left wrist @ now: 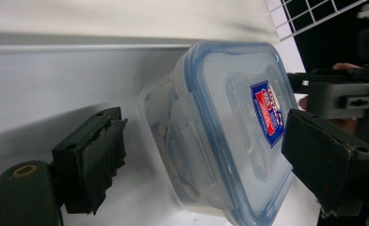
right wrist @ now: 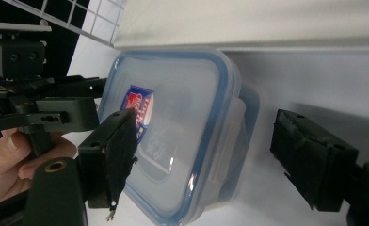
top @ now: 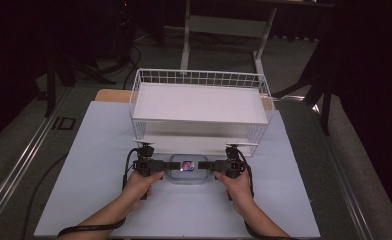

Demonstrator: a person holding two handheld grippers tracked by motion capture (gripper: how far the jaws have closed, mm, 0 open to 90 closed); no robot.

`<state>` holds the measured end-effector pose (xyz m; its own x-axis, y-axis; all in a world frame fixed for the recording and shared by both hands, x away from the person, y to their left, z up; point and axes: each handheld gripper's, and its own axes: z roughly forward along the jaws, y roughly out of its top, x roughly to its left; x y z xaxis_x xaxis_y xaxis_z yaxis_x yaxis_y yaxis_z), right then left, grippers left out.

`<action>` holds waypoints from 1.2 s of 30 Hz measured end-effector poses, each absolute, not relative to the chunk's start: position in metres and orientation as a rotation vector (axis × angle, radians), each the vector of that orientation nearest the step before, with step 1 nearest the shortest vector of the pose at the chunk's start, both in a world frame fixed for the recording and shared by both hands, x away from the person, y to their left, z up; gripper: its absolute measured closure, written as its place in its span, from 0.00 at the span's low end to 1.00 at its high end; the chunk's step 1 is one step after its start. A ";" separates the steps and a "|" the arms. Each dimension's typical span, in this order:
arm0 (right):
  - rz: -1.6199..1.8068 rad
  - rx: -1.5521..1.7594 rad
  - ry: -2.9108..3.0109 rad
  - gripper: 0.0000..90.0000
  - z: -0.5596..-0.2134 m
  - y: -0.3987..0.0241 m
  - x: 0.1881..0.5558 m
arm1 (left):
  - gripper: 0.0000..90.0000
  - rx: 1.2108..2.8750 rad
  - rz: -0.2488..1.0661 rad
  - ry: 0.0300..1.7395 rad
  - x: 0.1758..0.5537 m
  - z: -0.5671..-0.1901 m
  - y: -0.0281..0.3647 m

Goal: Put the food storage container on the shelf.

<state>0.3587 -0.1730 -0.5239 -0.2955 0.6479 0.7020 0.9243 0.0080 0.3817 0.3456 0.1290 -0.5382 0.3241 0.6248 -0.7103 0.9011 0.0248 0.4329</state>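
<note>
A clear plastic food box (top: 184,176) with a blue-rimmed lid and a red and blue sticker lies on the white table (top: 99,200), just in front of the wire rack. My left gripper (top: 167,165) reaches in at its left end and my right gripper (top: 203,164) at its right end, both turned on their sides. In the left gripper view the box (left wrist: 220,127) sits between the jaws of the left gripper (left wrist: 208,134): one jaw lies over the lid, the other stands clear of the box. The right gripper (right wrist: 211,150) straddles the box (right wrist: 182,132) the same way, with a gap on one side.
A white wire rack (top: 199,105) with a flat shelf stands right behind the box, and its lower edge runs close above both grippers. The table has free room at the left, right and front. Beyond it are dark floor and stand legs.
</note>
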 end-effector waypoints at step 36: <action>-1.201 -1.585 -2.066 0.50 -0.511 -0.170 0.334 | 0.54 1.718 -0.255 1.355 0.317 -0.514 0.121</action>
<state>0.3342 -0.1695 -0.5108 -0.3629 0.6687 0.6490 0.8950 0.0562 0.4426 0.3168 0.1212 -0.5137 0.3767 0.6697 -0.6400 0.8564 0.0115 0.5161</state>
